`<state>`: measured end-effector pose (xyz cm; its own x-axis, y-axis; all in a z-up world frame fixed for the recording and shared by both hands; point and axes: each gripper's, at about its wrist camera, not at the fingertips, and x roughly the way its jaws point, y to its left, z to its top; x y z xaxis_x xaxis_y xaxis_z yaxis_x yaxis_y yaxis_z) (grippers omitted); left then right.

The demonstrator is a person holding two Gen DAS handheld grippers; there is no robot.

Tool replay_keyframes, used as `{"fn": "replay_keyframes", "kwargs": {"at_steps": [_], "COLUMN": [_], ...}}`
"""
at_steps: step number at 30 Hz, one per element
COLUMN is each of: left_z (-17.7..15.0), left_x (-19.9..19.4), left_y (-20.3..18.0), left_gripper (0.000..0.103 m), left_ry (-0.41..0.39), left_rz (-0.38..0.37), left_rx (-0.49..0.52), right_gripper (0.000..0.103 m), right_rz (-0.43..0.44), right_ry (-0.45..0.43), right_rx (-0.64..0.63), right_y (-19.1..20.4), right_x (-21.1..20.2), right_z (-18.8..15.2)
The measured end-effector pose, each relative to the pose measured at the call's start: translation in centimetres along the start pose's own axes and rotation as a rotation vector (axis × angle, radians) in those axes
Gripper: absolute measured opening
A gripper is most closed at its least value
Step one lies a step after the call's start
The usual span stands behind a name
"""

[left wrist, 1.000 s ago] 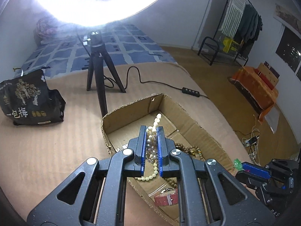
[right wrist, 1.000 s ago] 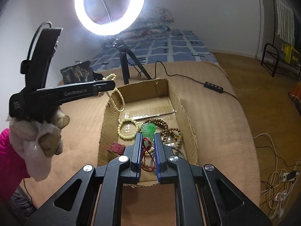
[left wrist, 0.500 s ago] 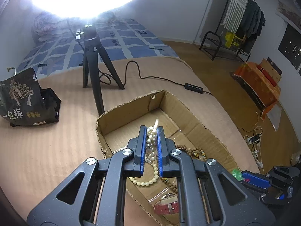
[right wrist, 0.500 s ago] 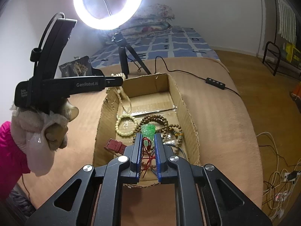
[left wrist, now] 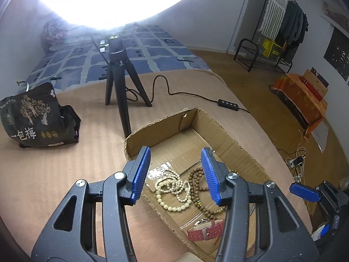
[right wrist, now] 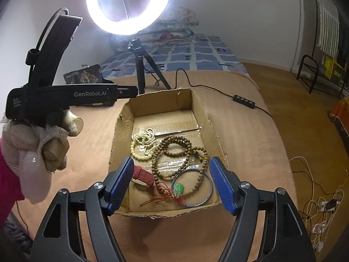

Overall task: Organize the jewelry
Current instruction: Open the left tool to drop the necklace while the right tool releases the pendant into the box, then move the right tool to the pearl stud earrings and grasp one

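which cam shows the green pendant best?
Right wrist. The green pendant lies in plain sight near the front wall of the cardboard box, on its red cord inside the thin bangle, between the open right gripper fingers. Left wrist view: I can't find it; that gripper's arm covers that part of the box.

In the left wrist view the ring light point(left wrist: 117, 2) is cropped by the top edge and blown out to white, hiding its rim. The left gripper's right finger covers part of the pink watch strap point(left wrist: 205, 231) and the brown bead string point(left wrist: 201, 193). The right gripper point(left wrist: 316, 198) is cut off at the right edge. In the right wrist view, the print on the black bag point(right wrist: 84, 76) is too small to read.
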<state>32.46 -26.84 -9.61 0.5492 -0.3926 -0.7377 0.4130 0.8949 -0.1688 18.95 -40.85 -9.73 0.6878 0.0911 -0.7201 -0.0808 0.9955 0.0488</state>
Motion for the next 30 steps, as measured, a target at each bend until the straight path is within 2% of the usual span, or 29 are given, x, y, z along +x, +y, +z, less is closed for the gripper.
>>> {"fn": "replay_keyframes", "kwargs": {"at_steps": [8, 19, 26, 30], "left_z": [-0.5, -1.3, -3.3, -5.6], "left_x": [-2.4, -9.2, -13.8, -15.9], "left_y": [1.2, 4.5, 9.4, 13.1], "left_gripper": [0.049, 0.049, 0.049, 0.049], "left_ry": [-0.014, -0.063, -0.077, -0.068], "left_rz": [0.026, 0.055, 0.098, 0.129], "left_rx": [0.004, 0.03, 0.036, 0.027], "right_gripper": [0.071, 0.072, 0.072, 0.072], "right_rz": [-0.004, 0.006, 0.024, 0.036], "right_ry": [-0.016, -0.017, -0.011, 0.006], "right_rx": [-0.009, -0.053, -0.109, -0.154], "right_y": [0.8, 4.6, 7.9, 10.2], "right_x": [-1.1, -2.6, -3.1, -2.5], "right_z": [0.1, -0.2, -0.9, -1.2]}}
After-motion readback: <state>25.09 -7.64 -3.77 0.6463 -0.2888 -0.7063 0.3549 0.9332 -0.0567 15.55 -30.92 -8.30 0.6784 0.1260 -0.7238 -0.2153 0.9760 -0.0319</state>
